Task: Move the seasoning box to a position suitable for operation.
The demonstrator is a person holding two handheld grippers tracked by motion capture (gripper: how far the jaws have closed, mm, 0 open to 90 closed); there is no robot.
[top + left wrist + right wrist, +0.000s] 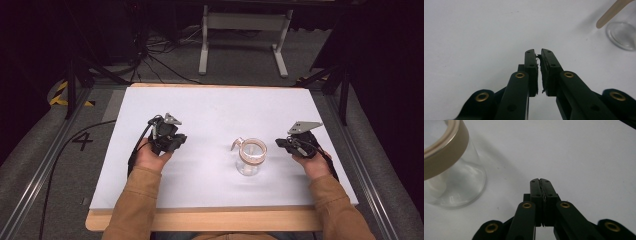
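Black jaws of my right gripper (541, 182) stood pressed flat together with nothing between them, and those of my left gripper (538, 53) were all but closed, only a thin slit left between the worn pads and nothing held there either. Both tools rested low over the white table (210, 107), one in each of my hands, the left hand (150, 156) well apart from the work and the right hand (312, 162) nearer to it. Between them, closer to my right side, stood the glass jar (250, 159), upright, clear, with a tan band round its open mouth; I could see no lid on it. From its rim a pale wooden stick (236, 144) leaned out toward my left, and in the left gripper view its rounded end (610, 13) reached down past the jar's base. Whether the stick sat inside the jar or merely leaned on the rim I could not tell. I judged that nothing had yet been taken hold of, so the work stood at its opening step: the reach. The next move, as I read it, called for parting the right jaws wide enough to steady the jar by its wall, and opening the left to close on the stick's free end. Beyond the table lay grey floor and a white frame (245, 35).
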